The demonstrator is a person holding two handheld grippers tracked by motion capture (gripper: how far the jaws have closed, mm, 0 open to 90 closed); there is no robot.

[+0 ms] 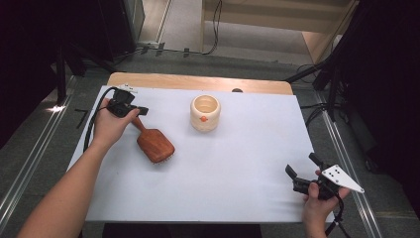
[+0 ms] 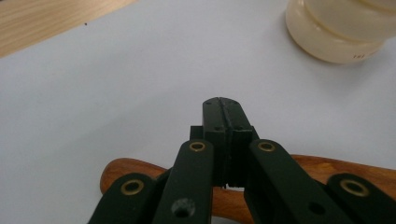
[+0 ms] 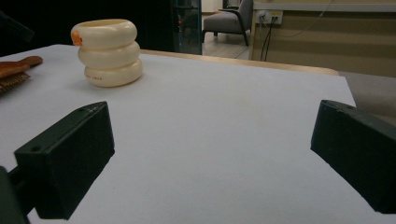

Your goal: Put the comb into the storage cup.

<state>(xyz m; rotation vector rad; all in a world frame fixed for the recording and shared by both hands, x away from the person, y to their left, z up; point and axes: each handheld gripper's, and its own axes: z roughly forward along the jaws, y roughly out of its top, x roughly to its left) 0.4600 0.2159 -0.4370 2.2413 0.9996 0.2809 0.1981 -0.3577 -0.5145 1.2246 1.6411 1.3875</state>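
Note:
A wooden hairbrush lies on the white sheet, bristles down, with its handle pointing to the far left. My left gripper hovers over that handle, jaws shut. In the left gripper view the left gripper has its pads pressed together with nothing between them, and the brush handle passes underneath the linkage. A cream ringed cup with an orange spot stands at the middle back. My right gripper rests near the front right corner, open. In the right gripper view the right gripper spreads wide over bare sheet, with the cup far off.
The sheet covers a wooden table whose bare edge shows at the back. Dark stands and cables sit on the floor around the table. The brush head appears at the left edge of the right gripper view.

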